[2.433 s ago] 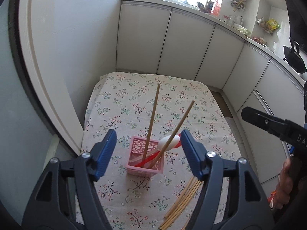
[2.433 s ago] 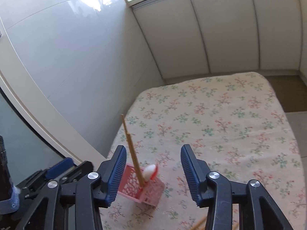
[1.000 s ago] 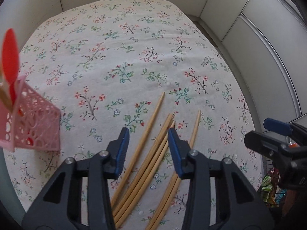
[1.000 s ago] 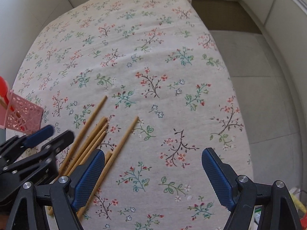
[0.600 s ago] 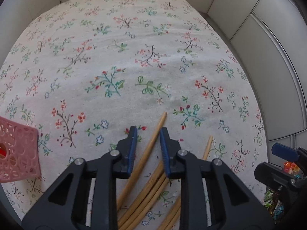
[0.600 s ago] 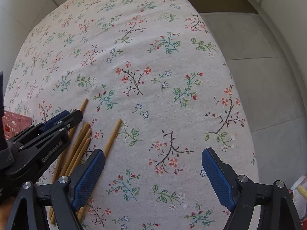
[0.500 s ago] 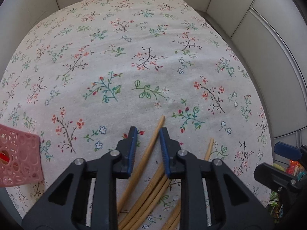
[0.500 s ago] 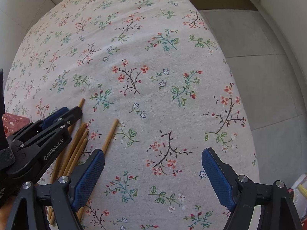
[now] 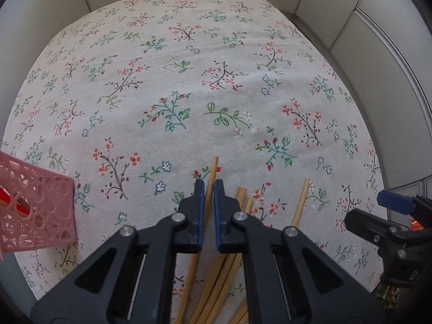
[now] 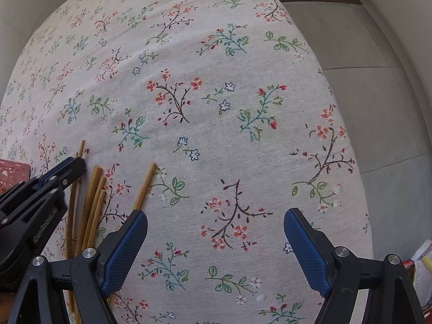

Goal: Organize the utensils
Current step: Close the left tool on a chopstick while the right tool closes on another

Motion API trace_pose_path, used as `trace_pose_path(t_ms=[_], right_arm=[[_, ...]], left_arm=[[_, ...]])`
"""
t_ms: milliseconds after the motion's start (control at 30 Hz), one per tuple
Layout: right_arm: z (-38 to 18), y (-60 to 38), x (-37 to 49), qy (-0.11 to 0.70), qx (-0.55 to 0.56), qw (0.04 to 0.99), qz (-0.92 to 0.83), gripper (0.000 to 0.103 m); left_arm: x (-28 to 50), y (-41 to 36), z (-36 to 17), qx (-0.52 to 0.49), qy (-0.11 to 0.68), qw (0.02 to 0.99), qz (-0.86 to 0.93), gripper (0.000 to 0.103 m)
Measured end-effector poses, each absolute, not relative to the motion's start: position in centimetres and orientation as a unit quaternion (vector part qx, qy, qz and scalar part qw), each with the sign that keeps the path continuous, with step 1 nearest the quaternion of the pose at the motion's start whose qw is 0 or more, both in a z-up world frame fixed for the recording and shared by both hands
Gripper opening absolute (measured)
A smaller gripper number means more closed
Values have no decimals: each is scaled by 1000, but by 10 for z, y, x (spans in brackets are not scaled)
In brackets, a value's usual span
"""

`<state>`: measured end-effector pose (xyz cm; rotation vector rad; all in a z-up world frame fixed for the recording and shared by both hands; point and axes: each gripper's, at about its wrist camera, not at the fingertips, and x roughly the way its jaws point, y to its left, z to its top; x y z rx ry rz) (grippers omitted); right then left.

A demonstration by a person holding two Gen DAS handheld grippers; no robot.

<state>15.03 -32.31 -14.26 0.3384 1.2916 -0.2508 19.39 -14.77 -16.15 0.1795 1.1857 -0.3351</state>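
Observation:
Several wooden chopsticks lie side by side on the floral tablecloth. My left gripper is shut on the leftmost chopstick, whose tip sticks out past the fingers; it also shows in the right wrist view. The left gripper shows there at the left. My right gripper is open and empty, above bare cloth to the right of the chopsticks. The pink perforated utensil basket stands at the left with a red utensil inside.
White cabinet fronts curve round the table's far and right sides. The table's right edge drops to a grey tiled floor. A bag lies on the floor at the lower right.
My left gripper moved from the basket down to the chopsticks, and its jaws closed onto the leftmost one. My right gripper stayed open and shifted slightly.

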Motion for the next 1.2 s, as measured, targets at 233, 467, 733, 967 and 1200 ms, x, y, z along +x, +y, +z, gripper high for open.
trace_pose_path(t_ms=[233, 467, 733, 967, 1200], right_arm=[[-151, -314, 159, 601, 170, 773, -110, 87], [-163, -290, 174, 606, 192, 768, -77, 85], [-171, -261, 187, 604, 114, 783, -98, 75], [-174, -243, 191, 600, 50, 789, -123, 51], [-169, -262, 180, 590, 68, 798, -107, 10]], left_arm=[[177, -121, -129, 65, 530, 829, -167, 7], [160, -96, -111, 46, 514, 839, -176, 6], [150, -79, -105, 48, 503, 845, -175, 6], [146, -79, -110, 61, 502, 846, -167, 6], [143, -81, -113, 71, 503, 846, -162, 6]])
